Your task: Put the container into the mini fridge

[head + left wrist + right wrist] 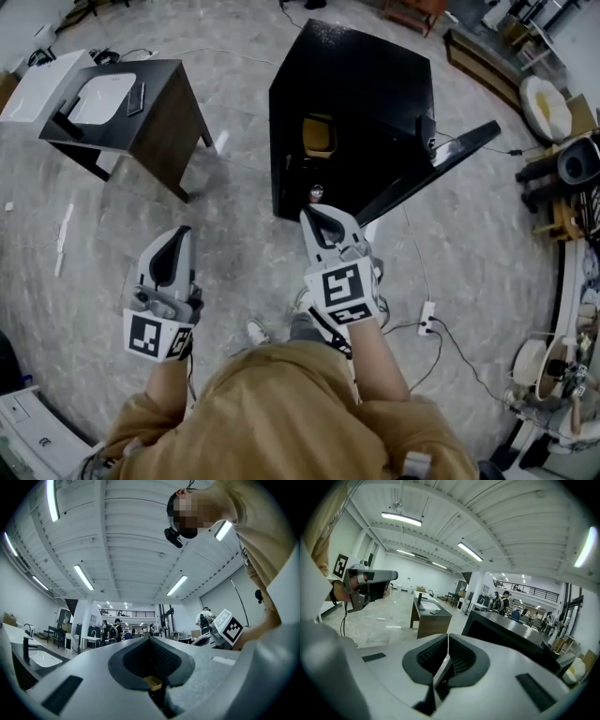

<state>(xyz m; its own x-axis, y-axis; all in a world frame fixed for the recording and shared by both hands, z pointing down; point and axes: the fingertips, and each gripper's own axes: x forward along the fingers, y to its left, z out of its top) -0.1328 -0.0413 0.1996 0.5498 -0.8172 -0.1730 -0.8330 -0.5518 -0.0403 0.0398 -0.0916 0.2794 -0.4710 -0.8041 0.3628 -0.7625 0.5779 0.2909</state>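
Left tongs (178,234) are at the lower left of the head view, pointing up the frame over bare floor (244,234). In the left gripper view the jaws (150,641) are pressed together. A small yellowish bit lies low in the hollow between the pads; it cannot be identified.

Right tongs (315,214) are at centre frame, their tips just short of the mini fridge (366,84). In the right gripper view these jaws (447,639) are also pressed together, with nothing held.

The mini fridge is black and occupies the upper centre. Its door (431,169) is swung open to the right. The container (319,134) is yellow and sits inside the open compartment, apart from both tongs.

A dark table (159,112) with a white basin (101,98) stands at upper left, well apart from the fridge. A power strip (427,319) lies on the floor at lower right.
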